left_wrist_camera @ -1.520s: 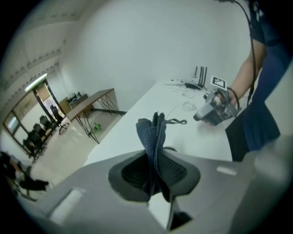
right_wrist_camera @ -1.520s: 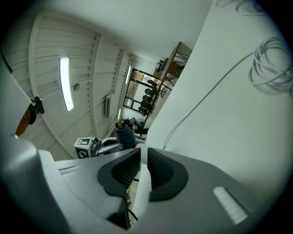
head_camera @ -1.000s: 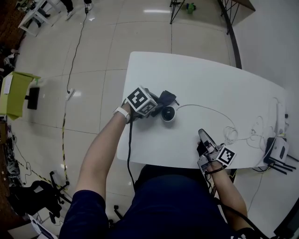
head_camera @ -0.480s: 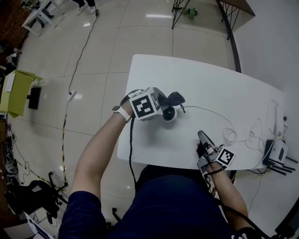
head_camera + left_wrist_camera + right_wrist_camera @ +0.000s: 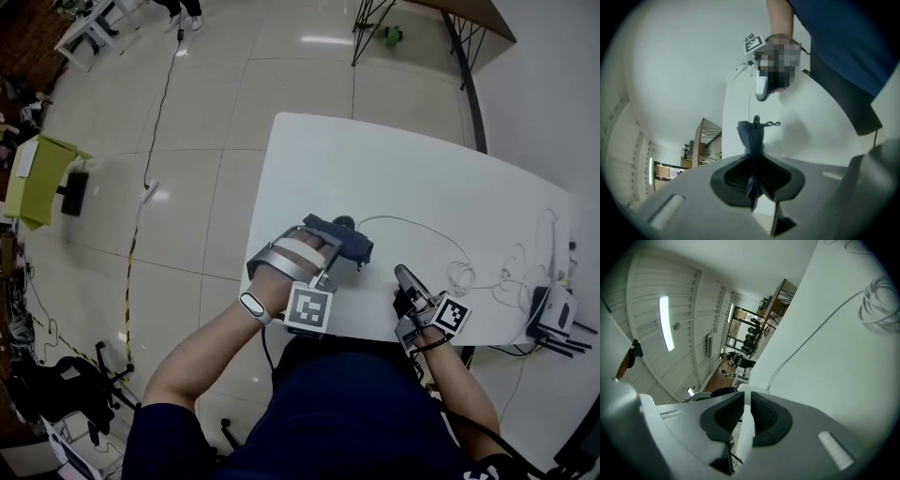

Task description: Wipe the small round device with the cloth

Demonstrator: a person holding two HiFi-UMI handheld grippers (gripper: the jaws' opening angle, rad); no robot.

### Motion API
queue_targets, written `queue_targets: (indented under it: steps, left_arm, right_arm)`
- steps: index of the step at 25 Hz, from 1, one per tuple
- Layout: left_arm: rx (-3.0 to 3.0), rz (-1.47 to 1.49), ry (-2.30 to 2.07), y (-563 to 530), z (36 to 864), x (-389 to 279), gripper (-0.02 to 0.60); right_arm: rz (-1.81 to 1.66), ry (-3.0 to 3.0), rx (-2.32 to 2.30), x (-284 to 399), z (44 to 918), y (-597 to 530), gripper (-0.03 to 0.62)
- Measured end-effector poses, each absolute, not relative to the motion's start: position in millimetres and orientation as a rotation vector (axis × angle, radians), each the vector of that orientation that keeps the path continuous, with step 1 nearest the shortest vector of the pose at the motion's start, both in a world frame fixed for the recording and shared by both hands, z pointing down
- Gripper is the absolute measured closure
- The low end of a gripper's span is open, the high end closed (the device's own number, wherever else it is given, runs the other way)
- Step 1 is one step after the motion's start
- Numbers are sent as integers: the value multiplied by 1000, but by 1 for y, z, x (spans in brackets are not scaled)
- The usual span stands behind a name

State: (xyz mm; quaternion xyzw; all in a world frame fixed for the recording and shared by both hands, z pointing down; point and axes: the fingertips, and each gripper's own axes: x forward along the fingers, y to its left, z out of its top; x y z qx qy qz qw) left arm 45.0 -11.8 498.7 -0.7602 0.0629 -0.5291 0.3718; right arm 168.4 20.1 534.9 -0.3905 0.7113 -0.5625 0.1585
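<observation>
Left tool: clamped on dark cloth; has rolled and swung from 9 to 7 o'clock of the small round device. Cloth now drapes the device on the counter, so wiping looks under way. Right tool: jaws a slit apart, empty.

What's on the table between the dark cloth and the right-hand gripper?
Nothing: the head view shows only bare white table between the cloth and the right gripper.
</observation>
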Motion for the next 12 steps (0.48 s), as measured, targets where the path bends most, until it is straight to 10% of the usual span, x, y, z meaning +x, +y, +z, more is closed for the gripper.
queue_targets:
  steps: [12]
  left_arm:
    - [-2034,-1439,178,21,562,20,518]
  right_arm:
    - [-1648,2060,-1106,163,540,21,545]
